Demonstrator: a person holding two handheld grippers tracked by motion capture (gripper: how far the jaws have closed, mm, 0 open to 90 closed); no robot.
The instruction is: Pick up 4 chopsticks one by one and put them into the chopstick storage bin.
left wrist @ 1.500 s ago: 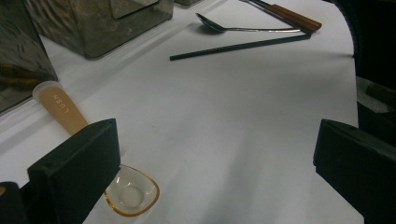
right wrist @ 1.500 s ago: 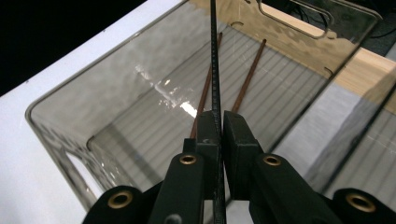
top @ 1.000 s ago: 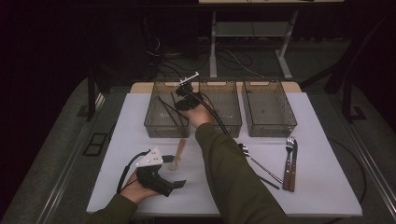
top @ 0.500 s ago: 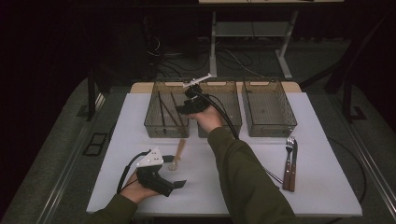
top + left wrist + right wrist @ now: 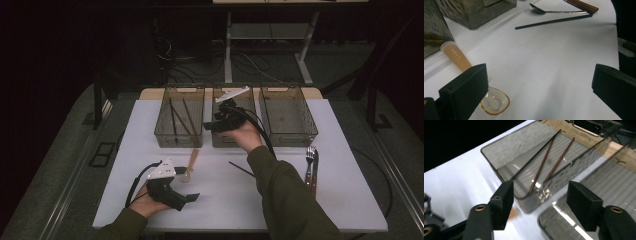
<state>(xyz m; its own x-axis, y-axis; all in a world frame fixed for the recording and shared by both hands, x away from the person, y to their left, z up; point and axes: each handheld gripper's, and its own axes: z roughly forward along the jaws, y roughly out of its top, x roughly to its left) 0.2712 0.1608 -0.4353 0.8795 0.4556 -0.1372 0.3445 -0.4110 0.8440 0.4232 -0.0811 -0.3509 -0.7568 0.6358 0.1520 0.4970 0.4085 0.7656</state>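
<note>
Three clear bins stand in a row at the back of the white table. The left bin [image 5: 177, 140] [image 5: 496, 170] holds two brown chopsticks [image 5: 544, 165] and a black one [image 5: 534, 156]. My right gripper [image 5: 209, 126] [image 5: 541, 195] hovers over the gap between that bin and the middle bin [image 5: 222, 141]. Its jaws have just been opening and nothing is between them. My left gripper [image 5: 192, 197] [image 5: 539, 75] rests open near the front left. An amber spoon [image 5: 191, 162] [image 5: 459, 58] lies just beside its left jaw.
A loose black chopstick [image 5: 242, 169] [image 5: 554, 21] lies mid-table. A fork and wood-handled cutlery [image 5: 311, 162] lie at the right, in front of the right bin [image 5: 290, 136]. A metal spoon [image 5: 549, 11] lies past the chopstick. The person's right sleeve crosses the table's front middle.
The right gripper has drawn away from above the left bin, to the right and nearer the person, and its jaws stand wider apart. The left gripper has kept still.
</note>
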